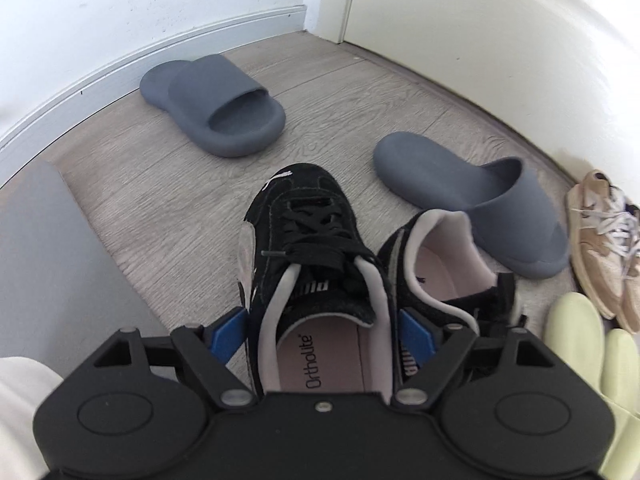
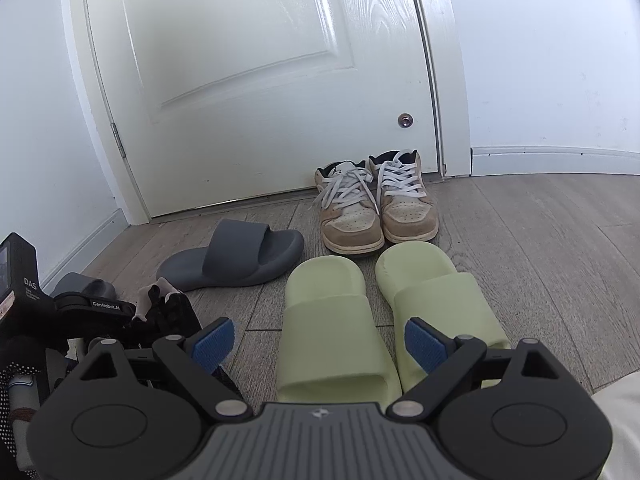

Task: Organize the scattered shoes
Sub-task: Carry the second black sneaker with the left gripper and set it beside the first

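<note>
A: What does the left gripper (image 1: pixel 322 334) have?

B: Its blue pads (image 1: pixel 226 334) press on both sides of a black sneaker (image 1: pixel 304 248), at the collar near the heel, so it is clamped on that shoe. The toe points away, toward the far wall. A second black sneaker (image 1: pixel 444 272) lies just to the right of it, touching or nearly so, with its pale lining showing.

A: And the right gripper (image 2: pixel 320 342)?

B: Its jaws stand wide apart with nothing between the pads. It hangs over a pair of pale green slides (image 2: pixel 336 320), which sit side by side on the wood floor (image 2: pixel 540 248), toes toward the door (image 2: pixel 248 80).

A: Where are the other shoes?

B: A pair of tan sneakers (image 2: pixel 376 212) with white laces stands together just beyond the green slides, heels close to the door. One grey slide (image 2: pixel 236 258) lies to the left of the tan pair, turned sideways. In the left wrist view the other grey slide (image 1: pixel 216 104) rests farther off, near the baseboard (image 1: pixel 100 84), well apart from its mate (image 1: pixel 472 204).

A: Is the person visible?

B: Only a bit of pale clothing (image 1: pixel 20 400) at the near left edge.
</note>
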`<state>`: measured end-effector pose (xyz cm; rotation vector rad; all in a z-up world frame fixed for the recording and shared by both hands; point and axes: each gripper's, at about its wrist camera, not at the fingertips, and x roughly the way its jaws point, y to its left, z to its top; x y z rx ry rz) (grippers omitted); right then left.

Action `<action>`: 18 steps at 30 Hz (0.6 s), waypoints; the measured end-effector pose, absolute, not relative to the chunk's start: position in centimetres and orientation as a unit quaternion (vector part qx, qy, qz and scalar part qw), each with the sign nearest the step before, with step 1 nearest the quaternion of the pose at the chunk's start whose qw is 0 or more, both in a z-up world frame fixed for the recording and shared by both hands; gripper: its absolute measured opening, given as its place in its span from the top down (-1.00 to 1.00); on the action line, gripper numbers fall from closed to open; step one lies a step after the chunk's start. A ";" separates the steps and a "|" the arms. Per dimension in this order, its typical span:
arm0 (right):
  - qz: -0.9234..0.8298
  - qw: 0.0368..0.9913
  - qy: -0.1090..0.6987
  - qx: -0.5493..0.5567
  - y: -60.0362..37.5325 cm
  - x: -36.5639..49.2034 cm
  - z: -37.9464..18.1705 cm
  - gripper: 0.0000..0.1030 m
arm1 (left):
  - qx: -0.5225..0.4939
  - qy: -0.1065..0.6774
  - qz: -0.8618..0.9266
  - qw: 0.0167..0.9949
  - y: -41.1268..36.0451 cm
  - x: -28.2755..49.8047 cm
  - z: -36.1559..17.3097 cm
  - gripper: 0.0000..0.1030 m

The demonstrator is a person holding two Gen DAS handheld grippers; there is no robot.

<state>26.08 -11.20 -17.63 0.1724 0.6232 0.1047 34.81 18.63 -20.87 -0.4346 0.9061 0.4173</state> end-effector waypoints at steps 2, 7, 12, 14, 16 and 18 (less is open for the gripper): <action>0.054 0.946 0.309 0.082 -11.1 26.1 -17.7 -0.80 | -0.214 0.422 0.187 0.861 19.0 33.8 -19.9 -0.60; 0.068 0.941 0.325 0.061 -10.2 26.2 -18.3 -0.80 | -0.234 0.372 0.187 0.879 21.6 31.6 -17.4 -0.68; 0.105 0.922 0.372 0.016 -7.7 26.3 -19.8 -0.77 | -0.226 0.349 0.229 0.880 24.6 33.0 -18.1 -0.72; 0.133 0.912 0.387 -0.020 -5.7 26.1 -20.4 -0.56 | -0.247 0.354 0.229 0.873 25.5 33.6 -19.3 -0.72; 0.157 0.903 0.398 -0.046 -4.1 26.1 -20.9 -0.21 | -0.262 0.385 0.221 0.857 25.8 34.8 -20.5 -0.63; 0.189 0.892 0.407 -0.055 -2.3 26.7 -21.3 -0.13 | -0.254 0.373 0.220 0.865 25.5 34.8 -20.3 -0.63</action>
